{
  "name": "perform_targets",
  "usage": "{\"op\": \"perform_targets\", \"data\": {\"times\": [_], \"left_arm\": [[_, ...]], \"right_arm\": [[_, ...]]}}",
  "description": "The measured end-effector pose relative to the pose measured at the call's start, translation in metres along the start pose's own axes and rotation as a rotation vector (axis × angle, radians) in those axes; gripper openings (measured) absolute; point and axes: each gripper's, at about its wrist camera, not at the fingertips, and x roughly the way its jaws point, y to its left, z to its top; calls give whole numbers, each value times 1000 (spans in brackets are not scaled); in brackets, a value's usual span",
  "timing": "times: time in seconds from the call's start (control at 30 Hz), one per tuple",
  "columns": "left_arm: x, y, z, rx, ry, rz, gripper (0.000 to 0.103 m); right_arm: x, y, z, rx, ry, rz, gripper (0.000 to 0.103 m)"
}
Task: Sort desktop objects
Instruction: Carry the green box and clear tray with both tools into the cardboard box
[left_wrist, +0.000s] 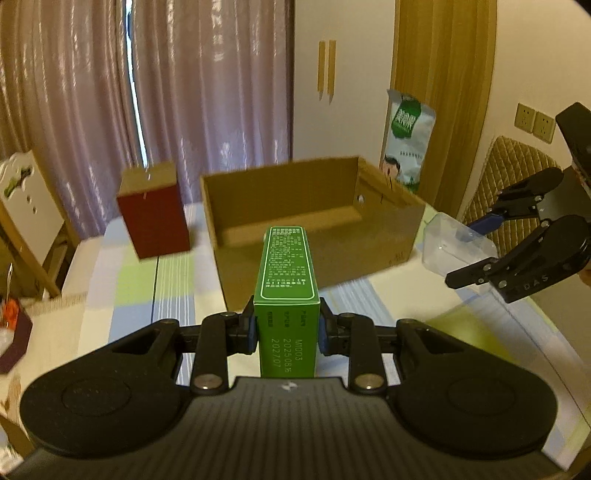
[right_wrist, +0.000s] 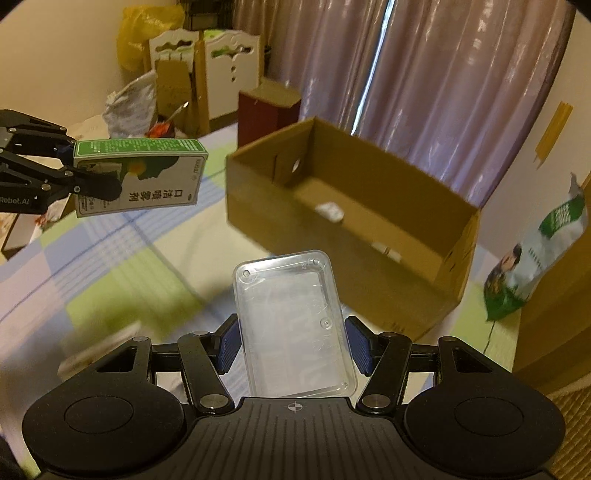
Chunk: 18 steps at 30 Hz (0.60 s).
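Observation:
My left gripper (left_wrist: 287, 330) is shut on a green carton (left_wrist: 287, 280), held in the air just in front of the open cardboard box (left_wrist: 391, 225). The same green carton (right_wrist: 140, 177) and left gripper (right_wrist: 94, 173) show at the left of the right wrist view. My right gripper (right_wrist: 293, 343) is shut on a clear plastic case (right_wrist: 295, 325), held above the checked tablecloth short of the cardboard box (right_wrist: 332, 243). The right gripper (left_wrist: 476, 249) and its clear plastic case (left_wrist: 450, 247) hang at the box's right side. Small white items (right_wrist: 330, 211) lie inside the box.
A dark red box (left_wrist: 153, 214) stands left of the cardboard box. A green and white bag (left_wrist: 406, 140) leans behind it on the right. A checked tablecloth (left_wrist: 147, 288) covers the table. A small dark container with an orange item (left_wrist: 11, 332) sits at the far left. A chair back (left_wrist: 517, 177) is at the right.

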Motion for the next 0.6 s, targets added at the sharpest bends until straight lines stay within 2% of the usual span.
{"op": "perform_targets", "data": {"times": [0.2, 0.37, 0.47, 0.6], "left_arm": [[33, 9, 44, -11, -24, -29, 24], [72, 4, 81, 6, -26, -15, 24], [100, 2, 100, 19, -13, -7, 24], [143, 0, 117, 42, 27, -3, 24]], "right_arm": [[13, -37, 44, 17, -64, -12, 59], [41, -72, 87, 28, -100, -17, 59], [72, -96, 103, 55, -76, -3, 59], [122, -125, 110, 78, 6, 25, 59]]}}
